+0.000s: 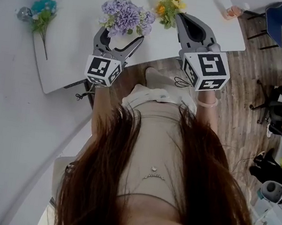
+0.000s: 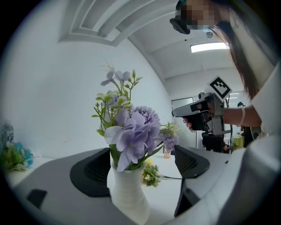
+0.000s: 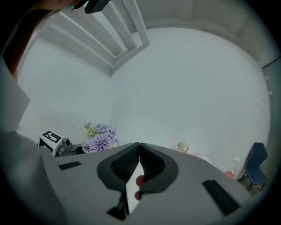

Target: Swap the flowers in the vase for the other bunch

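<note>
A: How far along am I with the swap?

B: By my reading you have hardly begun. The purple flowers point(image 1: 125, 16) stand in the white vase point(image 2: 127, 195) near the front edge of the table point(image 1: 72, 44), so nothing has been taken out yet. The yellow bunch point(image 1: 170, 6) lies flat on the table just beyond the vase, and a teal bunch point(image 1: 42, 11) lies well apart at the far left. Which of them you mean to put in, I cannot tell. All of it is left: lift the purple stems out, lay them down, then set the other bunch in.

A: And my hands?

B: Your left gripper point(image 1: 121, 35) points level at the vase with its jaws spread wide, one on each side of the vase's body below the blooms. The vase sits closer to the left pad point(image 2: 94, 169), with bare table showing between it and the right pad, so you are bracketing it, not squeezing it. Your right gripper point(image 1: 181, 19) is held up off the table to the right of the vase, roughly above the yellow bunch as seen from your head, its jaws pressed together with nothing between them. My guess: the left is there to steady the vase
</note>
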Available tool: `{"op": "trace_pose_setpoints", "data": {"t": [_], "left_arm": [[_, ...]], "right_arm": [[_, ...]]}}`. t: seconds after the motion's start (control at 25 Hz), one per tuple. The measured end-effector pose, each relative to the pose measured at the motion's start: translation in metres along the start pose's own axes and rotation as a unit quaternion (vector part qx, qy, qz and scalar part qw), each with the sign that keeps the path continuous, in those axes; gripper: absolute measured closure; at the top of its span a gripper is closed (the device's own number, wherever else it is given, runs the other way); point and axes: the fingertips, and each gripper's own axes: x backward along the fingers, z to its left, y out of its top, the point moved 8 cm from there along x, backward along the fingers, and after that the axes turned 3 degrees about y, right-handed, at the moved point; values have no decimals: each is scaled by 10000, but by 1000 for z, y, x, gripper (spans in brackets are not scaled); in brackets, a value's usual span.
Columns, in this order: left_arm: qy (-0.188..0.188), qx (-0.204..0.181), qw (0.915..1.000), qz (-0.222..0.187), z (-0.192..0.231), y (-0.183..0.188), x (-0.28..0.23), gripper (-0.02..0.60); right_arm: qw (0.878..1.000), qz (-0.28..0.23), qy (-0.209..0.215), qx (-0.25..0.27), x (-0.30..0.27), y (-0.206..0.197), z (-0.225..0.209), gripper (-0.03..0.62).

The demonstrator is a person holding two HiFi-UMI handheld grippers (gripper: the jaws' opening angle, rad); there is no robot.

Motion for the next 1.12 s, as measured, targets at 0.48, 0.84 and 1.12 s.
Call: {"op": "trace_pose_setpoints", "data": {"t": [0.48, 0.84, 1.12], "left_arm": [[448, 201, 9983, -301, 13, 7, 2, 345], [635, 283, 9966, -440, 16, 11, 2, 469], [802, 327, 9950, -505, 21, 16, 5, 502]], "right_arm": [[10000, 15, -71, -49, 3, -3, -7, 566], [9999, -16, -98, -91, 4, -5, -10, 566], [9997, -96, -123, -196, 6, -8, -13, 566]]}}
